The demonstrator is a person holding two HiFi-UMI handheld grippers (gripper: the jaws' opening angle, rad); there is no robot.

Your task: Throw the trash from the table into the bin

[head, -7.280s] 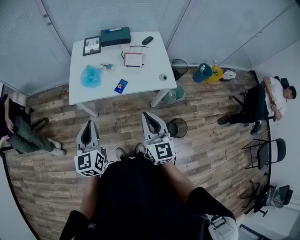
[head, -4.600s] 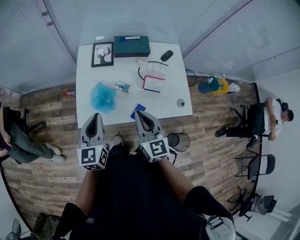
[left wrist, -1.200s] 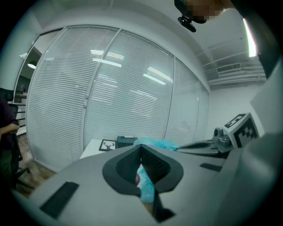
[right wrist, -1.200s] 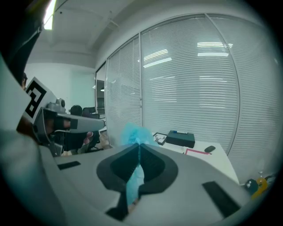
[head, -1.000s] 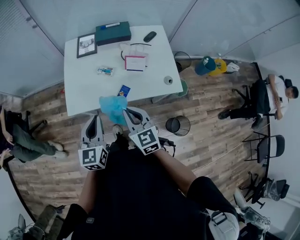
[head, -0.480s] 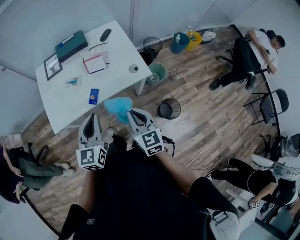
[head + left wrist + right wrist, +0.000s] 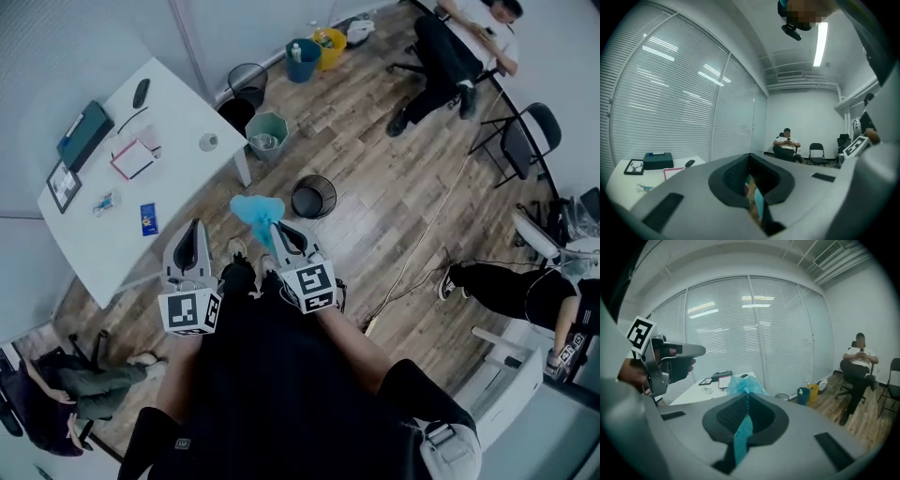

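My right gripper [image 7: 278, 229] is shut on a crumpled blue plastic bag [image 7: 255, 210], held in the air above the wooden floor. In the right gripper view the bag [image 7: 745, 384] bulges past the shut jaws and a strip of it runs down between them. A black mesh bin [image 7: 313, 197] stands on the floor just beyond and right of the bag. My left gripper [image 7: 194, 246] hovers to the left, shut, with nothing in it. On the white table [image 7: 178, 122] at the upper left lie a blue card [image 7: 148, 217] and a small wrapper [image 7: 105, 201].
A green bin [image 7: 267, 134] and another black bin [image 7: 246, 80] stand by the table's corner, with blue and yellow buckets [image 7: 311, 47] farther back. A person [image 7: 459, 37] sits at the top right. A chair [image 7: 525, 141] and a floor cable [image 7: 412, 262] are on the right.
The view has swung right, away from the table. Both grippers moved along, the right one carrying the blue bag off the table's edge and over the floor near the black mesh bin.
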